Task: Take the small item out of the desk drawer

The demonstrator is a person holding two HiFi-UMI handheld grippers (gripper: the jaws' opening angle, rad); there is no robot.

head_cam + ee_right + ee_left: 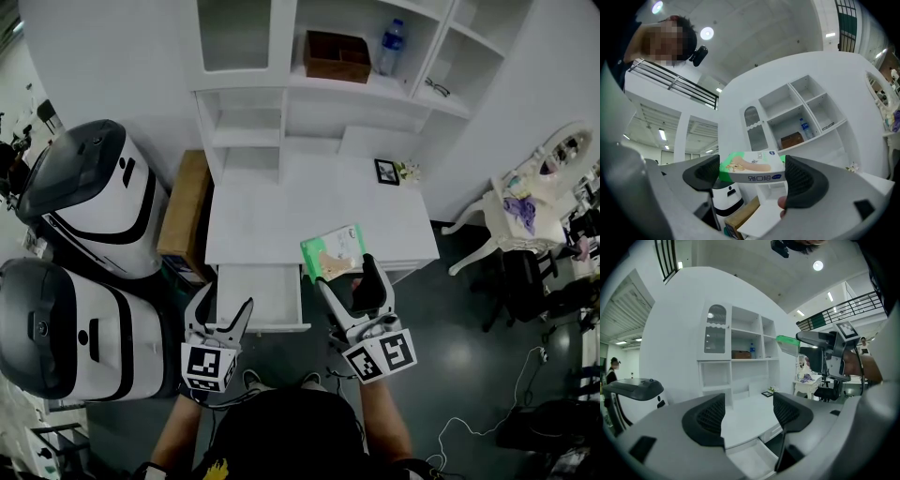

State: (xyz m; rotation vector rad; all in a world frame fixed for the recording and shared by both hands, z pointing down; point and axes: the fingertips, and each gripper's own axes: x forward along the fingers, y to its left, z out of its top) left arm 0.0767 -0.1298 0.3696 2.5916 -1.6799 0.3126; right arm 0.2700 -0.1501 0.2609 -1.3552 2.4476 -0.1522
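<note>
Free room above open drawer

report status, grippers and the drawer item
Right gripper shut on box, held up clear of drawer. Left gripper open, empty, beside it. Nothing in the way.

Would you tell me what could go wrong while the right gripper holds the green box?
The right gripper holds the green and white box only by its near end, over the front edge of the white desk; it might slip and fall. The white drawer stands open beside the empty left gripper, which could knock it.
</note>
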